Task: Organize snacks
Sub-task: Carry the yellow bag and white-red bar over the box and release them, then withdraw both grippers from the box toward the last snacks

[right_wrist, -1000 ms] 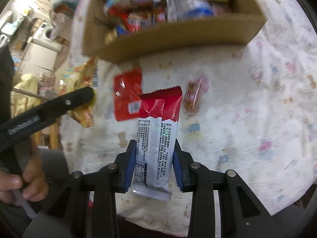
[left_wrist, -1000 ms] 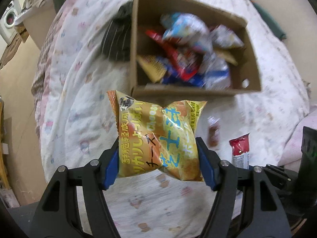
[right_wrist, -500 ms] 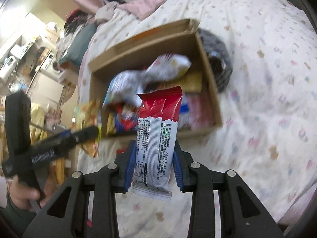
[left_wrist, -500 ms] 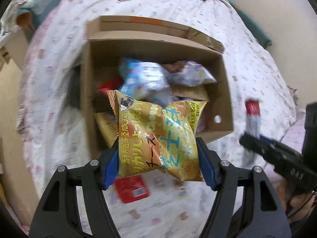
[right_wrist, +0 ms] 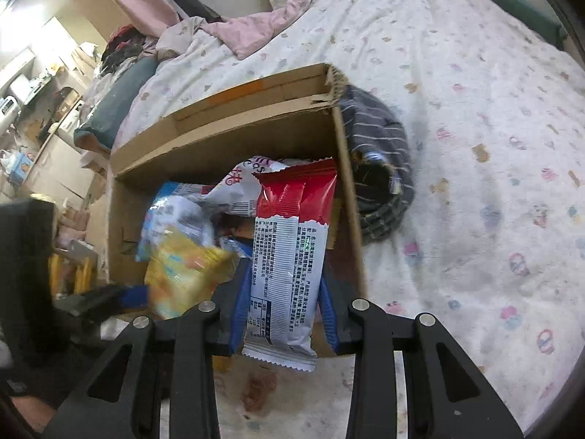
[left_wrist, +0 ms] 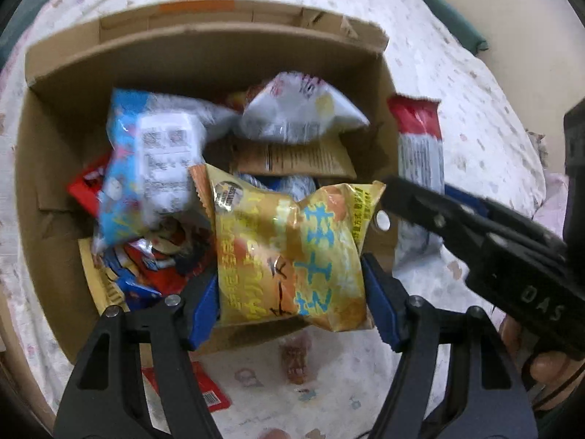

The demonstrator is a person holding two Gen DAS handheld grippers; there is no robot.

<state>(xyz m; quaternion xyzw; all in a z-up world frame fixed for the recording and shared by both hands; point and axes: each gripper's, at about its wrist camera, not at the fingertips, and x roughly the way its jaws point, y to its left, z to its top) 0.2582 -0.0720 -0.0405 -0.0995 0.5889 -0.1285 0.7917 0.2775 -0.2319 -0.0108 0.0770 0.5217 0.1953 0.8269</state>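
My left gripper (left_wrist: 290, 296) is shut on a yellow chip bag (left_wrist: 289, 252) and holds it over the front part of the open cardboard box (left_wrist: 204, 47). The box holds several snack packets. My right gripper (right_wrist: 281, 300) is shut on a red and white snack bar (right_wrist: 289, 248) and holds it over the box's right front corner (right_wrist: 351, 219). The bar and right gripper also show in the left wrist view (left_wrist: 418, 146), at the box's right wall. The yellow bag shows blurred in the right wrist view (right_wrist: 186, 270).
The box sits on a patterned bedspread (right_wrist: 475, 128). A red packet (left_wrist: 204, 387) and a small brown snack (left_wrist: 296, 358) lie on the bed in front of the box. A dark striped cloth (right_wrist: 380, 168) lies against the box's right side.
Both grippers have moved forward to the box with their snacks. The yellow bag and the red bar now hang over the box's opening instead of over the bedspread in front.
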